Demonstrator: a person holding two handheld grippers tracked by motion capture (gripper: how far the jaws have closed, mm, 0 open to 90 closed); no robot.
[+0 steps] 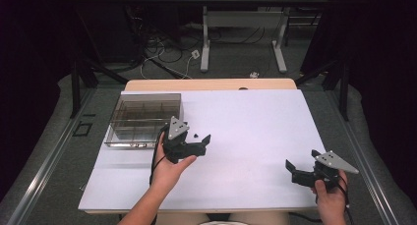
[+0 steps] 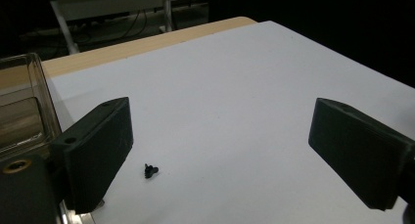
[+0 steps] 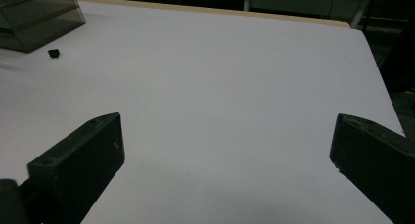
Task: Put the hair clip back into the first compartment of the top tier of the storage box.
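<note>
Two forearms are seen entering from the bottom edge of the high view, each hand carrying one black hand-held gripper. On the left, the left hand-held gripper [image 1: 200, 143] is held low over the white counter [image 1: 255, 122], its jaws spread and nothing caught between them. One small black screw [image 1: 195, 135] is seen lying on the counter just beside those jaw tips, apart from them. One clear compartment box [image 1: 142, 118] is seen at the counter's far left corner, close behind the left hand [image 1: 169, 168]. At the right edge, the right hand-held gripper [image 1: 295, 170] is held by the right hand [image 1: 330, 198], well apart from the screw, its jaws likewise spread.

From the left hand-held gripper view, two black jaws are shown standing wide, with bare counter between them. The screw [image 2: 150, 170] is seen close to the left jaw's inner face, not touched by it. A corner of the clear box [image 2: 29, 101] is caught at the left edge, detail that the high view renders far smaller.

From the right hand-held gripper view, two jaws are again shown set wide apart, nothing gripped. The screw [image 3: 53, 53] is seen far off at the upper left, just beside the box [image 3: 39, 18], whose tinted wall is shown from the side.
</note>
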